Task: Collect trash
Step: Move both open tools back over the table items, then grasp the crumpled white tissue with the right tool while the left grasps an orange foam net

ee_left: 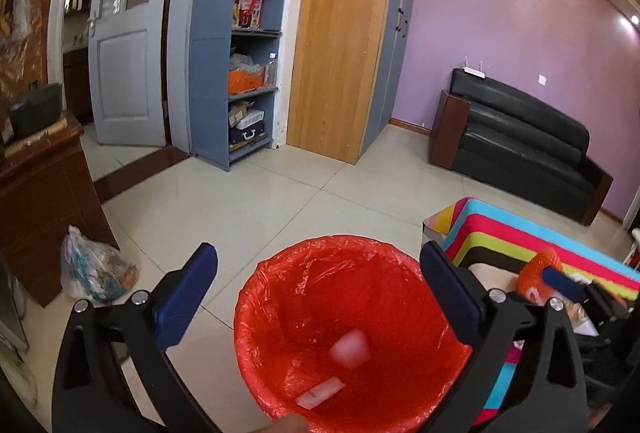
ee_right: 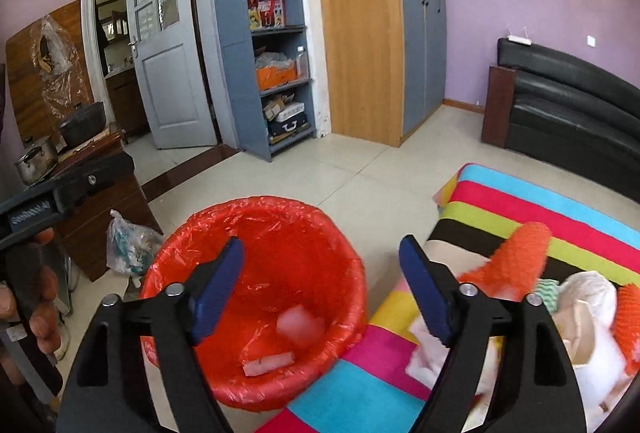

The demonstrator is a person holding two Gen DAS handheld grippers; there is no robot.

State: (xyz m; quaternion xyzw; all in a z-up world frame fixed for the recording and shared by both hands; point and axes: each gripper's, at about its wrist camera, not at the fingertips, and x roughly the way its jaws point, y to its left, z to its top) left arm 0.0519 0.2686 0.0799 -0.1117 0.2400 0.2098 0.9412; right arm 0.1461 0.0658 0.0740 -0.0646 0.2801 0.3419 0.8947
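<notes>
A bin with a red plastic liner (ee_left: 280,313) stands on the floor; it also shows in the right wrist view (ee_right: 280,233). A blurred pale scrap (ee_left: 351,347) is in mid-air inside it, above a flat white scrap (ee_left: 320,393) at the bottom. My left gripper (ee_left: 320,297) is open and empty over the bin. My right gripper (ee_right: 322,289) is open and empty between the bin and the striped cloth (ee_right: 520,201). On the cloth lie orange foam netting (ee_right: 516,261) and white crumpled trash (ee_right: 588,297).
A knotted plastic bag (ee_left: 96,273) lies on the floor by a brown cabinet (ee_left: 40,201). A grey shelf unit (ee_left: 248,45), a wooden panel, an open door and a black sofa (ee_left: 528,137) stand around the tiled floor.
</notes>
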